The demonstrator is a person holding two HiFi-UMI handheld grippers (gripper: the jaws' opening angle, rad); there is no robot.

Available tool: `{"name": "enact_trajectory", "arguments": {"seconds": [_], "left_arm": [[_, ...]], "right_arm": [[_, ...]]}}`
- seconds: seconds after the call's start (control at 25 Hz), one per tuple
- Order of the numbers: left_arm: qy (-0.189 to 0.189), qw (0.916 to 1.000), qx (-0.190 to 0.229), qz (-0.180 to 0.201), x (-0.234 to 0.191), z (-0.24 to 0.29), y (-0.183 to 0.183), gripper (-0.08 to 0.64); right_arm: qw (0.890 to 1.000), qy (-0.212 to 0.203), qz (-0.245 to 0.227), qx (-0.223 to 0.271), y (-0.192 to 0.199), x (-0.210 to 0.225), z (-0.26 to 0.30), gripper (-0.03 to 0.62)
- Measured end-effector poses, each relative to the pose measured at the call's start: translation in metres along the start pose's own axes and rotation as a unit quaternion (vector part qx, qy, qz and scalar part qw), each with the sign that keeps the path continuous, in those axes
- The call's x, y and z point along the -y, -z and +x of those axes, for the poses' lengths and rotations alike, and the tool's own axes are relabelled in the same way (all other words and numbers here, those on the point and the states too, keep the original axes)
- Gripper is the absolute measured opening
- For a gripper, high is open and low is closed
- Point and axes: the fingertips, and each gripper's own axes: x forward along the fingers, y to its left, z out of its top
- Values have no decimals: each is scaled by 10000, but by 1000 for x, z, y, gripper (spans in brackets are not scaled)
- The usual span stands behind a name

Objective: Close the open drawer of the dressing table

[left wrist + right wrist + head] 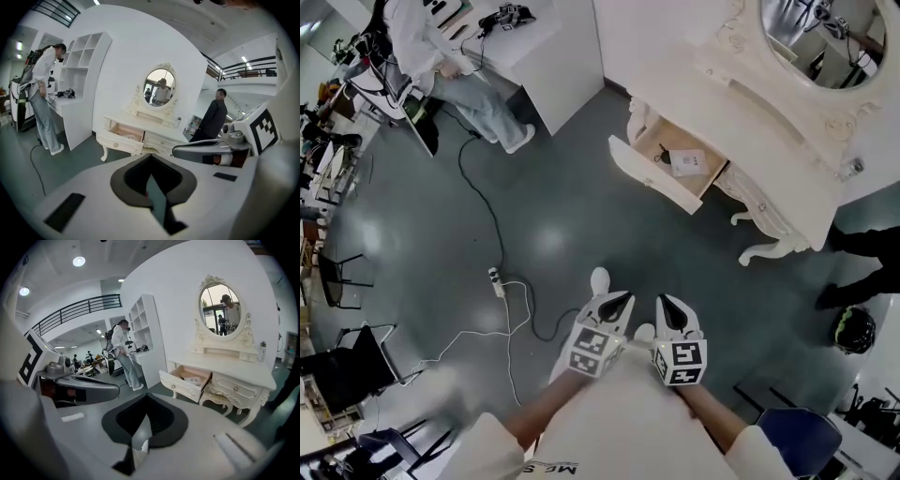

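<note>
The white carved dressing table (787, 122) with an oval mirror stands at the upper right of the head view. Its left drawer (661, 173) is pulled out, with a small white box (687, 161) lying inside. The drawer also shows ahead in the left gripper view (123, 138) and the right gripper view (185, 383). My left gripper (614, 305) and right gripper (672, 309) are held side by side, well short of the drawer, over the grey floor. Both point toward the table. Each has its jaws closed together with nothing between them (151, 155) (146, 393).
A person in white stands at a white counter (534, 56) at the upper left. A cable and power strip (496, 279) lie on the floor to my left. A person in dark clothes (214, 117) stands right of the table, near a helmet (855, 330). Chairs (347, 366) stand at the far left.
</note>
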Motion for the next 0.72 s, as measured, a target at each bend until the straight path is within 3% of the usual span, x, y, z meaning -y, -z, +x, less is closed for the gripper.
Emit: {"name": "enact_trajectory", "arguments": {"seconds": [0.28, 0.56, 0.72], "left_arm": [[149, 9999, 14, 0, -78, 8, -48, 9], [401, 9992, -2, 68, -148, 15, -88, 9], [593, 9982, -97, -55, -166, 24, -97, 9]], "right_arm": [[9999, 165, 17, 25, -65, -22, 70, 2], [9988, 442, 227, 13, -91, -44, 131, 2], [9977, 589, 319, -120, -97, -46, 144, 2]]}}
